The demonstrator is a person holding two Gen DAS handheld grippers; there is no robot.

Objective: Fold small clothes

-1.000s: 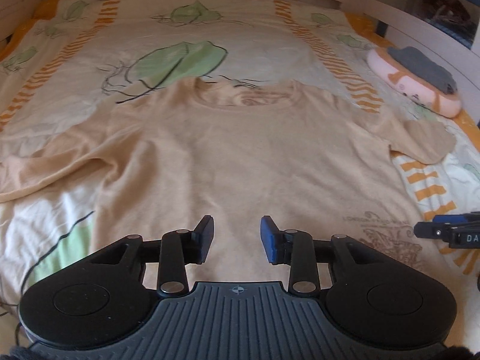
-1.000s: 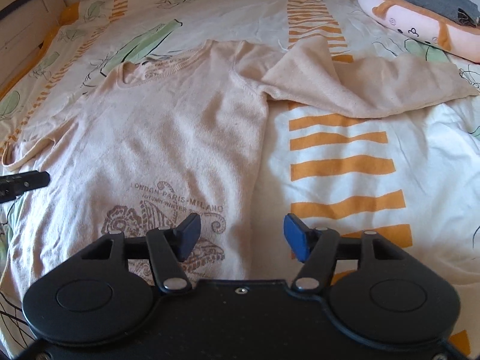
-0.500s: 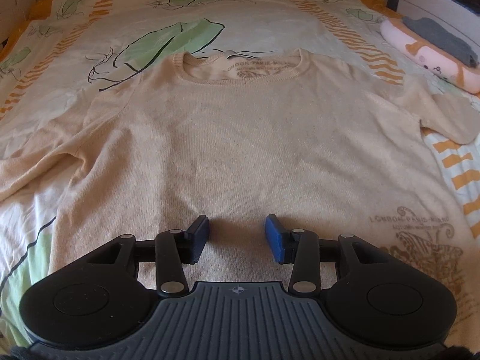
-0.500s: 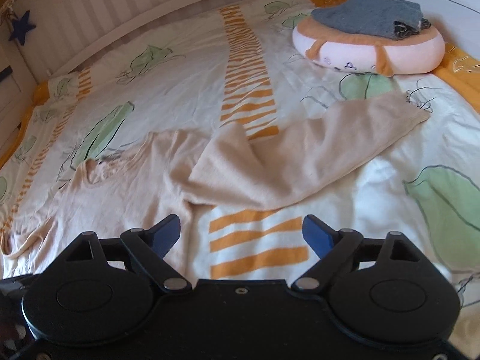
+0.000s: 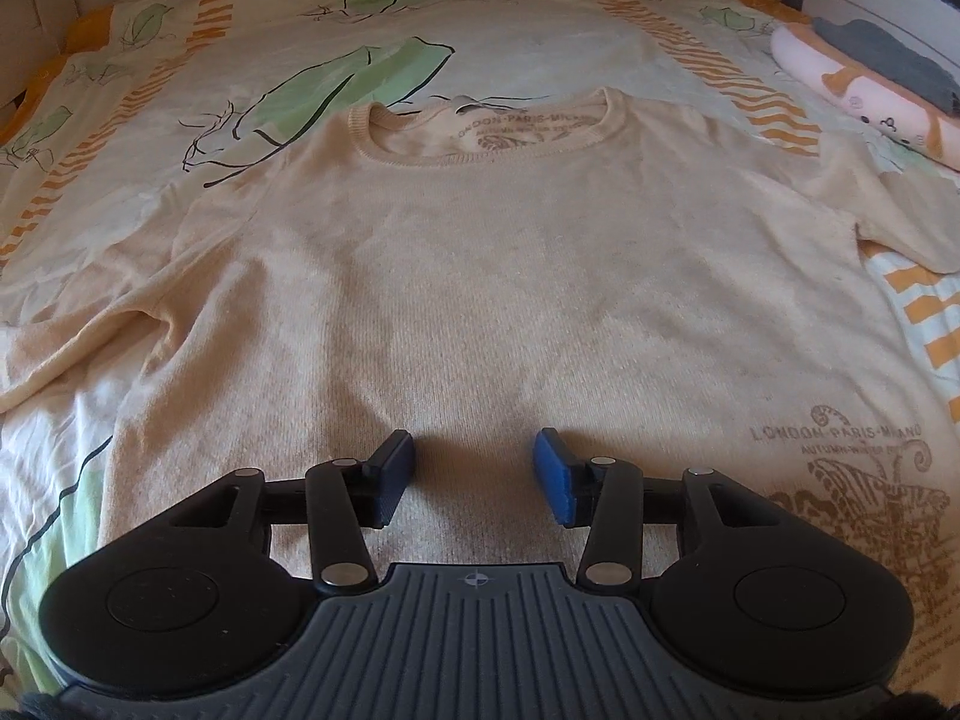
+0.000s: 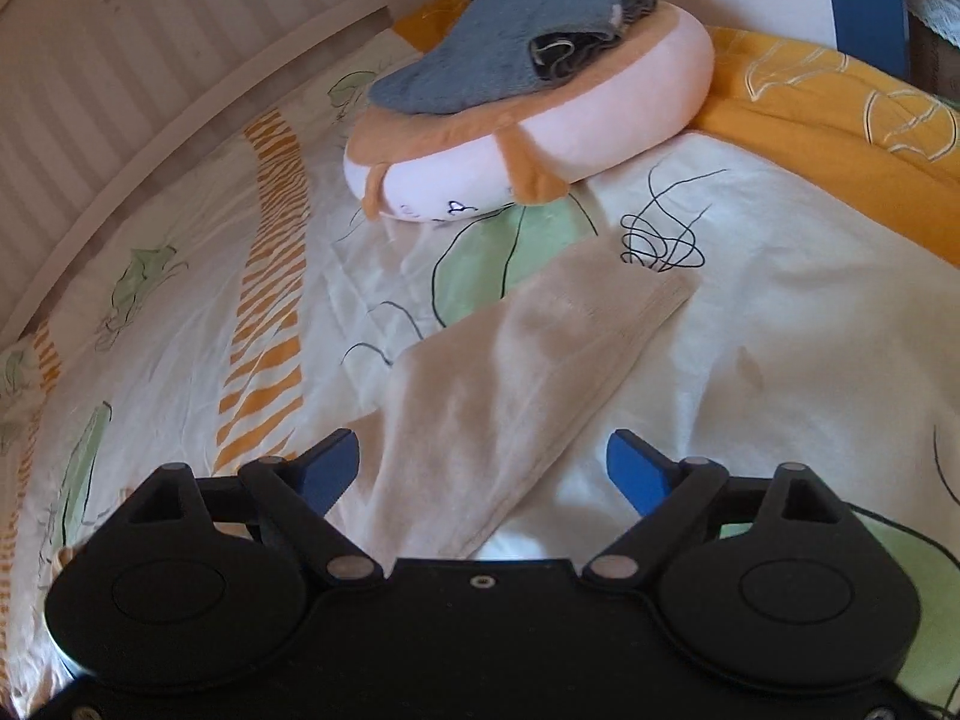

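A pale beige knit sweater point(image 5: 480, 276) carries a brown ornamental print with brown lettering near its hem, and the same brown lettering inside the neckline. The bed sheet point(image 5: 528, 42) beneath is white with green leaves outlined in black and bands of orange stripes. Its edge point(image 6: 840, 114) is solid orange with white leaf outlines. A plush cushion point(image 6: 528, 138) is pink with orange trim. On it lie folded blue-grey clothes point(image 6: 498, 54). Each black tool point(image 5: 474, 474) point(image 6: 483, 471) has blue pads.

l gripper point(image 5: 474, 476) opening; r gripper point(image 6: 483, 468) wide apart.
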